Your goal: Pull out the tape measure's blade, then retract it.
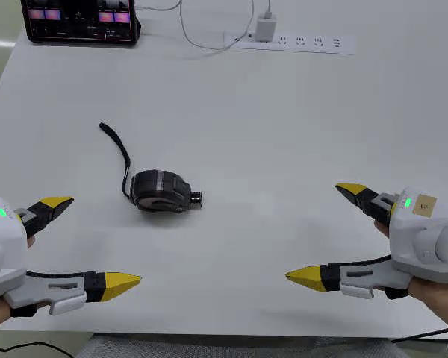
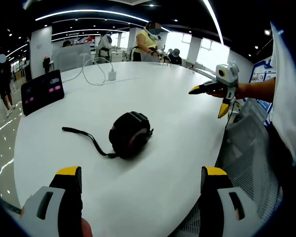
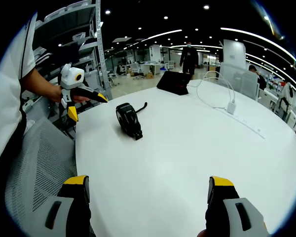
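Left gripper (image 1: 105, 239): held over the near left edge of the white table (image 1: 284, 134), jaws spread wide, gripping nothing.
Tape measure (image 1: 161, 191): lying on the table between the two grippers, nearer the left one and touching neither; blade drawn in, black strap (image 1: 118, 153) trailing toward the far left.
Right gripper (image 1: 312, 231): over the near right edge, jaws spread wide, empty.
Far edge: dark tablet (image 1: 78, 19) at left, white power strip (image 1: 291, 41) with a charger plugged in at right.
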`<action>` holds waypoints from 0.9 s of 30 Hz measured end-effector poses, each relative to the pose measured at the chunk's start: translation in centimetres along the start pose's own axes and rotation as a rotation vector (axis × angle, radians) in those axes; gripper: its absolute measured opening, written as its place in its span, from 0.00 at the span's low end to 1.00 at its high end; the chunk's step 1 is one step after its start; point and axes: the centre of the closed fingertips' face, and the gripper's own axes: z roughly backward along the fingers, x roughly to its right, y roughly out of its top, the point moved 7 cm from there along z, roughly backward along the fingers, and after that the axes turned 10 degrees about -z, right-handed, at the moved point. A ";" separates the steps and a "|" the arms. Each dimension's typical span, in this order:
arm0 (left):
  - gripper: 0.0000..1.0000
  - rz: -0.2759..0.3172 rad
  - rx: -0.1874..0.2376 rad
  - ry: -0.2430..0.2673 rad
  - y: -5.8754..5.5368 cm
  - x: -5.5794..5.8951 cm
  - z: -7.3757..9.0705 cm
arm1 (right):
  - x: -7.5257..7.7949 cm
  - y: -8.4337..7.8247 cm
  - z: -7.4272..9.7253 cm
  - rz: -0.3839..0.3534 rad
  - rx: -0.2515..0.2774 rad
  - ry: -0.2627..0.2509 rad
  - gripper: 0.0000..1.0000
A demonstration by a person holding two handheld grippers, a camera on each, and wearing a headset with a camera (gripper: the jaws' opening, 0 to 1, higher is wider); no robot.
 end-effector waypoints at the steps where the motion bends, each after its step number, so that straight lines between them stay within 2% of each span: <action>1: 0.99 0.000 0.001 -0.001 0.0 0.1 0.0 | 0.1 -0.1 0.0 0.001 -0.002 -0.001 0.99; 15: 0.99 -0.003 0.002 -0.007 -0.1 0.0 0.1 | 0.3 -0.6 0.4 0.001 -0.017 0.006 0.99; 27: 0.99 -0.005 0.006 -0.014 0.1 0.0 0.0 | 0.3 -0.9 1.4 0.006 -0.021 0.000 0.98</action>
